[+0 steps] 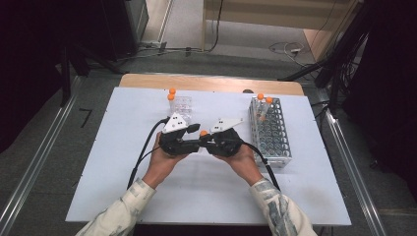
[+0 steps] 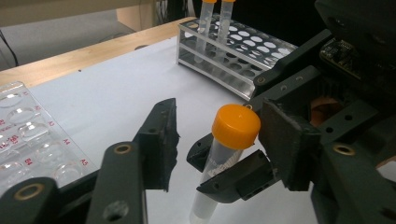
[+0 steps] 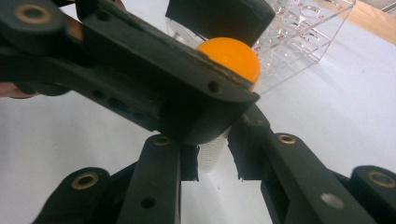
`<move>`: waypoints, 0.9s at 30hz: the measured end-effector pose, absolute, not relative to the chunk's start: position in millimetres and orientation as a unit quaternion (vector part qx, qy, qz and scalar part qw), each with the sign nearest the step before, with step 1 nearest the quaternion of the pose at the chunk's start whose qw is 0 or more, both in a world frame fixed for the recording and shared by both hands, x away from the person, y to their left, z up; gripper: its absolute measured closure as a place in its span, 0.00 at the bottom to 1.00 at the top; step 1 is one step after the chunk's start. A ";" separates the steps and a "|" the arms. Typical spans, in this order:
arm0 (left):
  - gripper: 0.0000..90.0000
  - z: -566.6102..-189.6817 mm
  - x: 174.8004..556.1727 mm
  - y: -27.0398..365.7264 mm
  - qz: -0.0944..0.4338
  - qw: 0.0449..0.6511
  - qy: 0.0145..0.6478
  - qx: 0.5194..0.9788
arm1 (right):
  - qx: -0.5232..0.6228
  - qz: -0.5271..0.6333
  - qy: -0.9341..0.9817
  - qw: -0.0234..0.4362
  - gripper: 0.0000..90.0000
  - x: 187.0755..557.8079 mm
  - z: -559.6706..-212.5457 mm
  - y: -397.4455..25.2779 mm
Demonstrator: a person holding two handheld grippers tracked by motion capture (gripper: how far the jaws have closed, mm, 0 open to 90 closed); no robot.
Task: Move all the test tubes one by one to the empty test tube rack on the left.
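Note:
A clear tube with an orange cap (image 1: 203, 133) stands upright between both grippers at the middle of the white table. My right gripper (image 3: 212, 158) is shut on the tube's ribbed body (image 3: 211, 151), below the cap (image 3: 233, 58). In the left gripper view, the right gripper's jaws (image 2: 224, 172) clamp the tube (image 2: 219, 158) from the right. My left gripper (image 2: 219, 127) is open, its jaws standing either side of the orange cap (image 2: 236, 126), with a gap on the left side. From above, the left gripper (image 1: 193, 137) and the right gripper (image 1: 210, 140) meet nose to nose.
A metal tube rack (image 1: 275, 142) stands at the right, with two orange-capped tubes (image 1: 264, 101) at its far end. A clear well plate (image 1: 183, 104) lies behind the grippers, with two orange-capped tubes (image 1: 171, 94) beside it. Cables trail toward the near edge.

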State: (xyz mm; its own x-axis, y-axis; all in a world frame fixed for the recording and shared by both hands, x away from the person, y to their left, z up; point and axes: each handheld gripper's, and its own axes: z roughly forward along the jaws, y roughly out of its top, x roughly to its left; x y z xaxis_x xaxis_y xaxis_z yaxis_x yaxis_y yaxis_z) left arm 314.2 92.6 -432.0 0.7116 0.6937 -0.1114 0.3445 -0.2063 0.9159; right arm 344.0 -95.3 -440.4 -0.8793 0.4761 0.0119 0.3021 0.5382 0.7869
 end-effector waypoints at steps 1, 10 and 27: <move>0.55 -432.1 314.1 92.4 0.166 0.529 0.343 0.759 | 0.223 0.427 0.871 0.102 0.79 343.9 -440.1 -95.3; 0.69 -432.6 313.2 91.3 0.161 0.535 0.337 0.758 | 0.225 0.428 0.869 0.101 0.79 344.0 -439.3 -95.8; 0.78 -430.4 313.8 91.4 0.160 0.542 0.341 0.751 | 0.229 0.434 0.866 0.096 0.70 346.3 -437.9 -99.0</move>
State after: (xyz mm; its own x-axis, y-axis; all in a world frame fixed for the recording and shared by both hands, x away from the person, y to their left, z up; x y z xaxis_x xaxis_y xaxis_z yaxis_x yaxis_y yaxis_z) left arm 313.8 91.4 -430.4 0.7157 0.6864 -0.1292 0.3392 -0.1799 0.9233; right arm 346.3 -99.0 -437.9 -0.8766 0.4802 0.0322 0.3136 0.5191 0.7951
